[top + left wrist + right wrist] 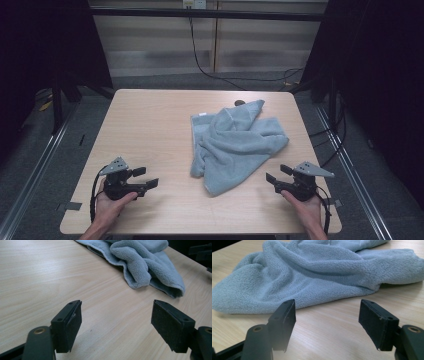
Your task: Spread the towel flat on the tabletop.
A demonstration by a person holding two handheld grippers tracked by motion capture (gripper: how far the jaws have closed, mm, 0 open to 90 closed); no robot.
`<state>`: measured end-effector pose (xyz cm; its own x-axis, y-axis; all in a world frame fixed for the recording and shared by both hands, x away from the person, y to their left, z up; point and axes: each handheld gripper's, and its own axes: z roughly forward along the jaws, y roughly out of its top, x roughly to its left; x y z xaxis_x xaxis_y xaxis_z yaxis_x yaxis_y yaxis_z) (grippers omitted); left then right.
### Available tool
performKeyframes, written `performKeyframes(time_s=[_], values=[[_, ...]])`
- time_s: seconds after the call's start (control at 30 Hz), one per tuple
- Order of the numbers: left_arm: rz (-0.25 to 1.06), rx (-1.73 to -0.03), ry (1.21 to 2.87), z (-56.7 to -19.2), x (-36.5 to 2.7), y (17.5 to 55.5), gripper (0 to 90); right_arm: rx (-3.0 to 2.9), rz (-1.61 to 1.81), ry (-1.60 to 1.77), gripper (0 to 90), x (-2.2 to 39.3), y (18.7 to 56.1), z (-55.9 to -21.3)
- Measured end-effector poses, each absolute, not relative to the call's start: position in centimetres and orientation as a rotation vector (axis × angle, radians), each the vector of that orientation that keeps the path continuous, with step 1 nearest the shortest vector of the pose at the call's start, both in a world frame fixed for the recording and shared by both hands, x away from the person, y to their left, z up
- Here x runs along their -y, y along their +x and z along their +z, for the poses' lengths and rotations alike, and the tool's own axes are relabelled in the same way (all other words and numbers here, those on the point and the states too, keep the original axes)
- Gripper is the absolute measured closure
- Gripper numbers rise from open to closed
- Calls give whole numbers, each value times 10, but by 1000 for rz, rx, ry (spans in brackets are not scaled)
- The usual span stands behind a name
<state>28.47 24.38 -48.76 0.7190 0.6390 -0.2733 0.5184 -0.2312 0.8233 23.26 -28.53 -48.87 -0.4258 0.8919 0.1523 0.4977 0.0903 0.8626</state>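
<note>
A crumpled light blue towel (234, 142) lies right of centre on the wooden table (145, 130). My left gripper (146, 177) rests low near the front left, open, jaws pointing right toward the towel with bare wood between them. In the left gripper view the towel (147, 265) lies ahead at the upper right, and the left gripper (116, 325) holds nothing. My right gripper (279, 173) sits at the front right, open, jaws pointing left at the towel's near edge. In the right gripper view the towel (319, 272) lies just beyond the open right gripper (327, 323), not touching it.
The table's front edge (200, 233) runs just behind both hands. Black frame posts and dark curtains flank the table. A cable (210, 70) trails on the grey floor behind. A small dark object (239, 103) sits at the table's far edge behind the towel.
</note>
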Motion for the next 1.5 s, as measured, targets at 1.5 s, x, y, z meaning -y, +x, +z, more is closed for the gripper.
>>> performKeyframes(time_s=[1.5], values=[[119, -821, 1941, -486, -236, 280, 244, -2287, 1197, 1337, 224, 248, 364, -495]])
